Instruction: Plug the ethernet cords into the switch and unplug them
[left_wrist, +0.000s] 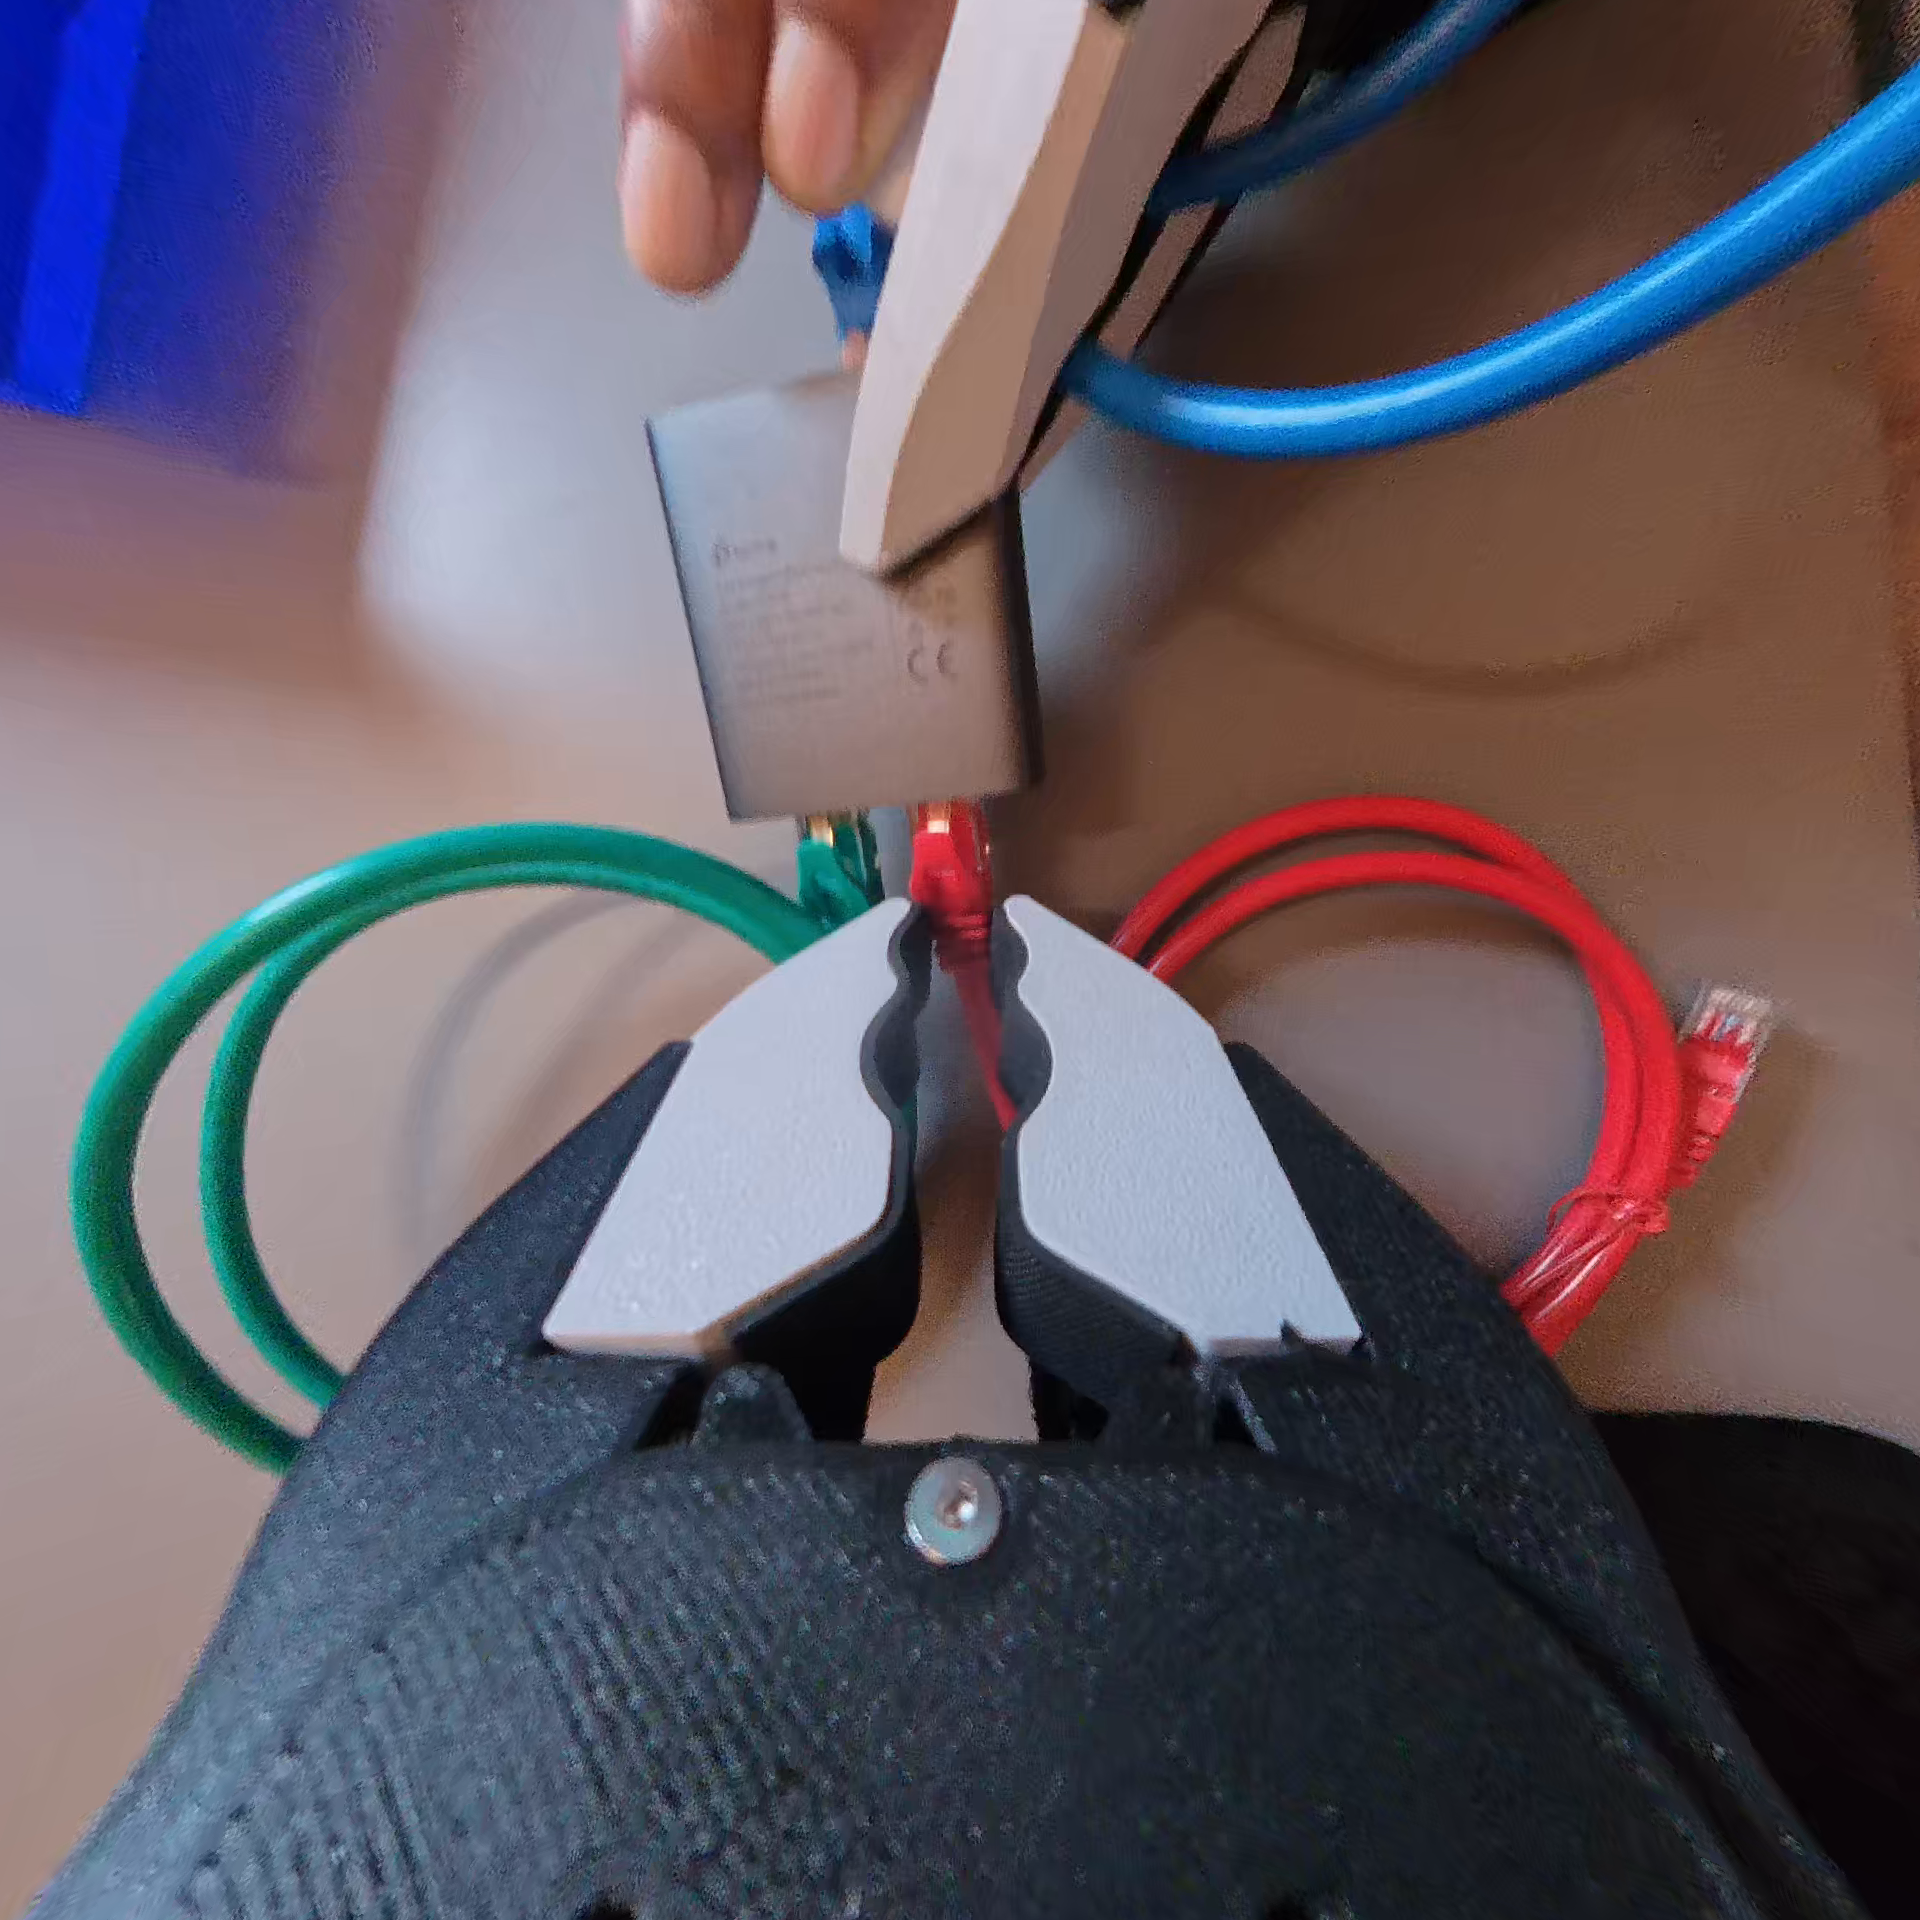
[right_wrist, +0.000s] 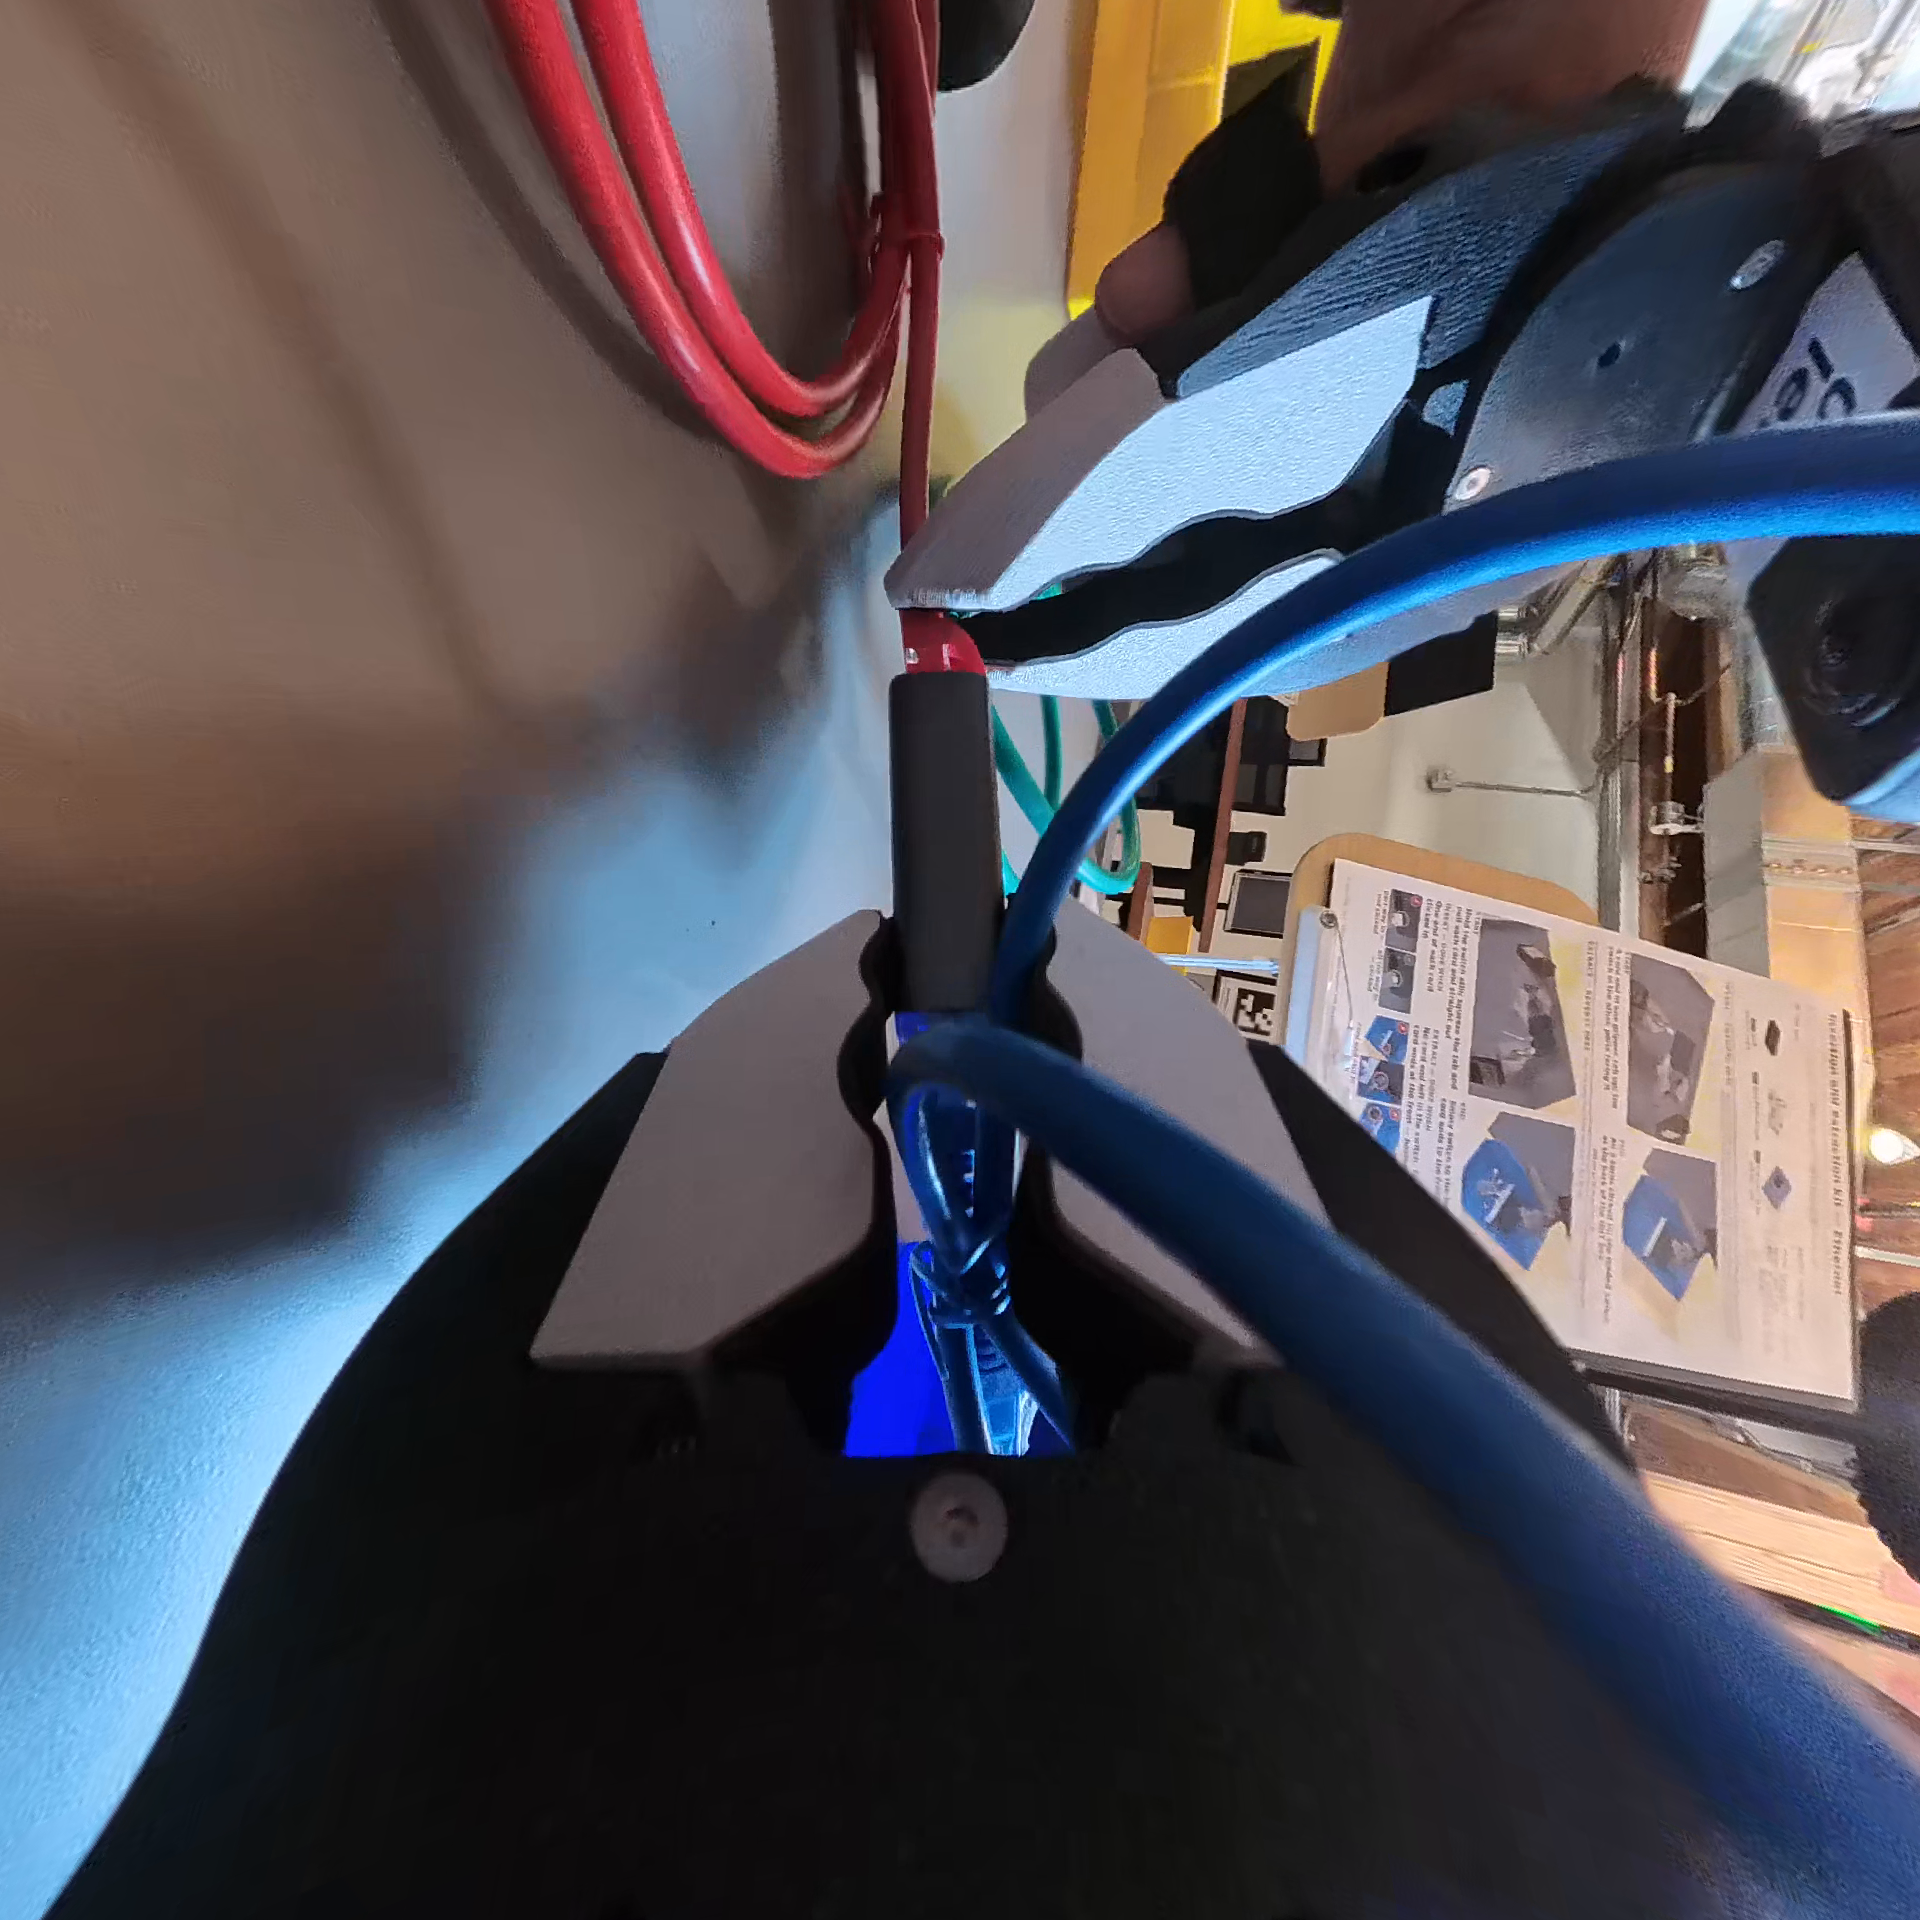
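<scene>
The small grey switch (left_wrist: 831, 644) hangs above the tan table, and in the right wrist view it shows edge-on as a dark slab (right_wrist: 940, 810). My right gripper (right_wrist: 961, 935) is shut on the switch; in the left wrist view it (left_wrist: 935, 520) reaches down from above. My left gripper (left_wrist: 956, 914) is shut on the boot of the red cord's plug (left_wrist: 948, 857), which sits at a port on the switch's near edge. The green cord's plug (left_wrist: 831, 868) sits in the port beside it. The blue cord (left_wrist: 1558, 343) loops by the right gripper.
The red cord's free plug (left_wrist: 1725, 1029) lies on the table to the right, its coil tied with a twist tie. The green cord coil (left_wrist: 208, 1091) lies left. A person's fingers (left_wrist: 717, 145) show above. A blue bin (left_wrist: 62, 208) stands far left. A printed sheet (right_wrist: 1558, 1143) stands behind.
</scene>
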